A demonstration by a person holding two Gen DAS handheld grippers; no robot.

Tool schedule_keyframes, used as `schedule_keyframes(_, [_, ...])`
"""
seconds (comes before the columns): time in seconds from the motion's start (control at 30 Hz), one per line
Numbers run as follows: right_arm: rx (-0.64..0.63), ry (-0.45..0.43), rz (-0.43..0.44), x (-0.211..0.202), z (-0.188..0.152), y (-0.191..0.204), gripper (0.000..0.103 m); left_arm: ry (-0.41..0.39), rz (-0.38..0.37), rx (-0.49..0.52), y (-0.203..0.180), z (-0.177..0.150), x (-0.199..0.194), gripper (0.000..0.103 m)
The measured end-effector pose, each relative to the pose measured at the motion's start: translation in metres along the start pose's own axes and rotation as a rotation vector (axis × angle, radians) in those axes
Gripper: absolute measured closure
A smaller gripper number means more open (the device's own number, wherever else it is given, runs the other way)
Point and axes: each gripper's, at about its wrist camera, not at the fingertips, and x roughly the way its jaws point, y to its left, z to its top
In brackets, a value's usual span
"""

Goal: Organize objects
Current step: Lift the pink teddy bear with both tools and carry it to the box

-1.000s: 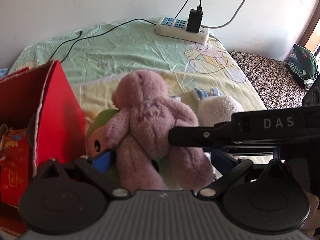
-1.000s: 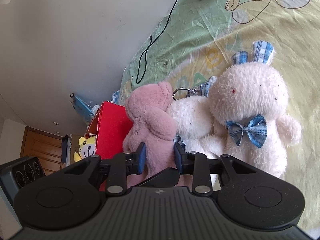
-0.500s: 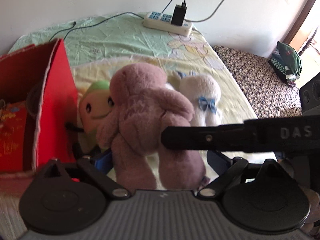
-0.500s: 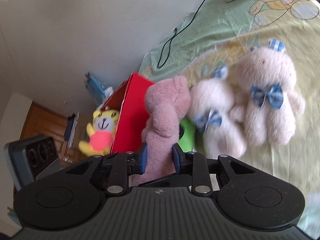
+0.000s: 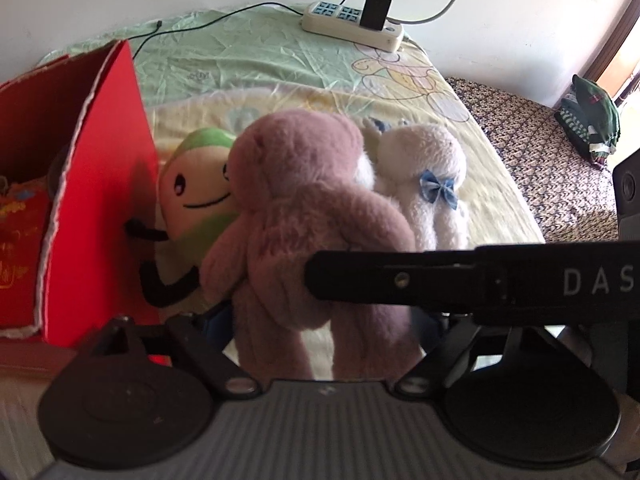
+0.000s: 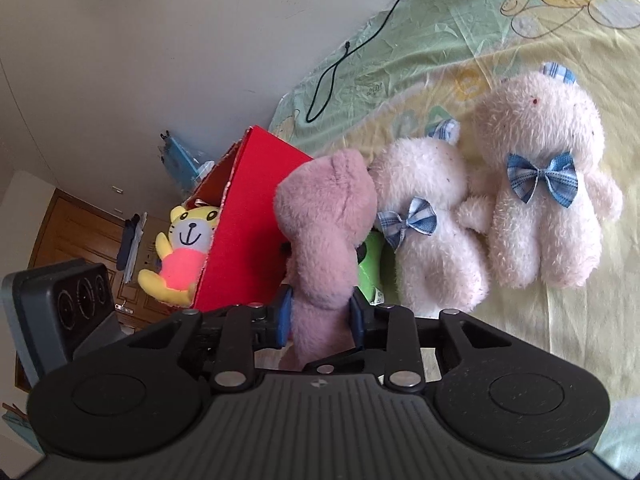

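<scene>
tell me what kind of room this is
Most likely a bedroom in a home: a bed with a cartoon-print sheet, plush toys such as the pink teddy lying on it, and a power strip against the wall.

Each gripper has a black ribbed body flanked by two round black discs, with silver screws at the linkage pivots. The right gripper (image 6: pixel 320 318) carries blue pads on its jaws. Its black arm bears white letters "DAS" in the left wrist view.
</scene>
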Motion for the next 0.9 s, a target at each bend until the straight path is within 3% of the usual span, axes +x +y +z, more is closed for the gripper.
schedule_keyframes(0.47, [-0.104, -0.05, -0.028, -0.034, -0.024, 0.067, 0.073, -0.084, -0.072, 0.067, -0.005, -0.016, -0.068, 0.019])
schedule_keyframes(0.67, [-0.147, -0.108, -0.016, -0.027, -0.025, 0.112, 0.073, -0.173, -0.099, 0.072, 0.025, -0.01, -0.109, 0.019])
schedule_keyframes(0.9, [-0.202, -0.165, -0.003, 0.007, -0.011, 0.158, 0.073, -0.256, -0.078, 0.091, 0.073, 0.0, -0.139, 0.019])
